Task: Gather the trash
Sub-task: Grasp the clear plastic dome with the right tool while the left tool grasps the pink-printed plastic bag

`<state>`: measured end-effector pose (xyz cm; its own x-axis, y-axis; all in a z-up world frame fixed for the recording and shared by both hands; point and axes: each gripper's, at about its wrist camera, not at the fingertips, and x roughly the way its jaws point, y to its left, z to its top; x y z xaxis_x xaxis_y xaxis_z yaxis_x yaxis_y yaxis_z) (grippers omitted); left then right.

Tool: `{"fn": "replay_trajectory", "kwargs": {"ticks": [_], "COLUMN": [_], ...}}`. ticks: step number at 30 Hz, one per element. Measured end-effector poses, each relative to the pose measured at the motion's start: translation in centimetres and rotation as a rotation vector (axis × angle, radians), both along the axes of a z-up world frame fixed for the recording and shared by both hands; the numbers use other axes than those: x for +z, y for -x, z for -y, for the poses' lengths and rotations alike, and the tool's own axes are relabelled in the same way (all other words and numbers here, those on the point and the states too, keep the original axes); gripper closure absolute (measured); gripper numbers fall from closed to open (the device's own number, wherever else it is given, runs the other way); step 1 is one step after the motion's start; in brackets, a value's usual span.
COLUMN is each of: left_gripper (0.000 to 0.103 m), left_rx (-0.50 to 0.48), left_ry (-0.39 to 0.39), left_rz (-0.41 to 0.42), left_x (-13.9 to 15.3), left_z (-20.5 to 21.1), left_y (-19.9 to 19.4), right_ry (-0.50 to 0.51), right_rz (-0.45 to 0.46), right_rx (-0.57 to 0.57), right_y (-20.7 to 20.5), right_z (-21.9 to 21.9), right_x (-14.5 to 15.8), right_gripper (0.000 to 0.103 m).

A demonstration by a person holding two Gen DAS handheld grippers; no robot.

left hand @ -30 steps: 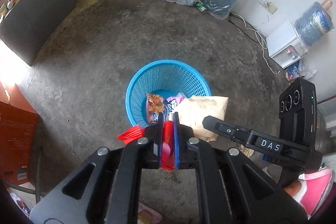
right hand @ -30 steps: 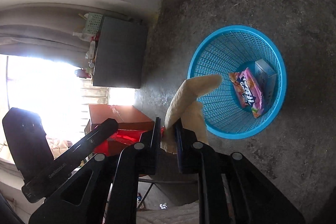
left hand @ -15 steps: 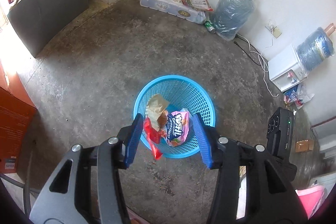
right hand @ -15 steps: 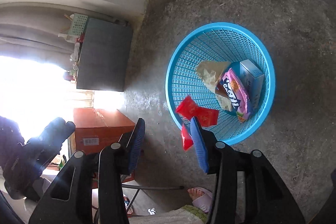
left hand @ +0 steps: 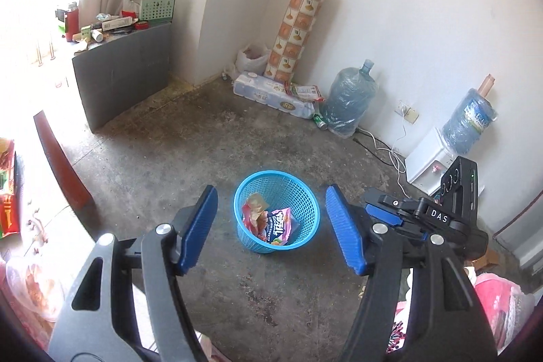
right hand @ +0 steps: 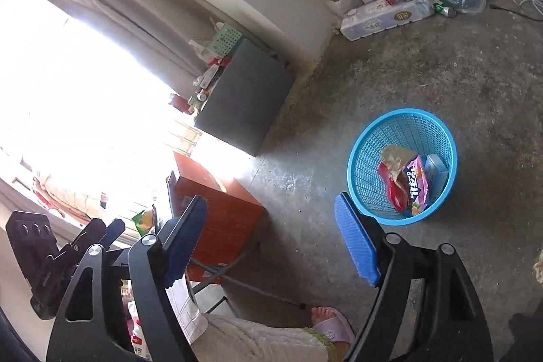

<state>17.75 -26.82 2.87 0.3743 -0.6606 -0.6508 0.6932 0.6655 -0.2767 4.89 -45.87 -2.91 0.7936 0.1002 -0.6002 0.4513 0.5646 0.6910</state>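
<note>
Left gripper (left hand: 271, 228) and right gripper (right hand: 271, 240) both empty, jaws opening wide. Blue basket (left hand: 307, 192) at frame center holds wrappers (left hand: 278, 224) on concrete floor (left hand: 190, 158).

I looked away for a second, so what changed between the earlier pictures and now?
Both claws let go. The left claw dropped its red wrapper and the right claw its tan bag into the blue basket. Both are opening, empty, and have pulled up and away. The basket and pink packet stayed put.
</note>
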Motion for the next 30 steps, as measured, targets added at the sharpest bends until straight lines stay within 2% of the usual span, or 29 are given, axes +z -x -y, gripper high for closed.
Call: {"fn": "replay_trajectory", "kwargs": {"ticks": [5, 9, 13, 20, 23, 26, 30], "left_gripper": [0.040, 0.034, 0.033, 0.032, 0.032, 0.032, 0.032], "left_rx": [0.087, 0.175, 0.293, 0.508, 0.584, 0.624, 0.623], "left_ry": [-0.009, 0.006, 0.015, 0.005, 0.036, 0.060, 0.070], "left_rz": [0.056, 0.075, 0.079, 0.088, 0.052, 0.017, -0.007], "left_x": [1.2, 1.6, 1.4, 0.8, 0.0, -0.9, -1.8], "left_z": [-8.0, -15.2, -22.6, -34.4, -37.9, -40.2, -41.7], "left_y": [2.9, 4.6, 6.3, 8.4, 8.2, 8.2, 8.2], "right_ry": [0.111, 0.196, 0.273, 0.322, 0.342, 0.395, 0.479], "right_rz": [0.005, -0.023, -0.034, -0.046, -0.049, -0.066, -0.090], "right_rx": [0.148, 0.270, 0.404, 0.610, 0.655, 0.683, 0.697], "right_y": [-1.3, -3.2, -5.9, -11.4, -14.1, -16.8, -19.9], "right_z": [-6.4, -11.8, -17.6, -27.4, -30.9, -33.8, -36.6], "right_x": [4.2, 6.2, 7.5, 7.6, 7.3, 6.5, 5.0], "right_gripper": [0.018, 0.016, 0.013, 0.011, 0.011, 0.011, 0.011]}}
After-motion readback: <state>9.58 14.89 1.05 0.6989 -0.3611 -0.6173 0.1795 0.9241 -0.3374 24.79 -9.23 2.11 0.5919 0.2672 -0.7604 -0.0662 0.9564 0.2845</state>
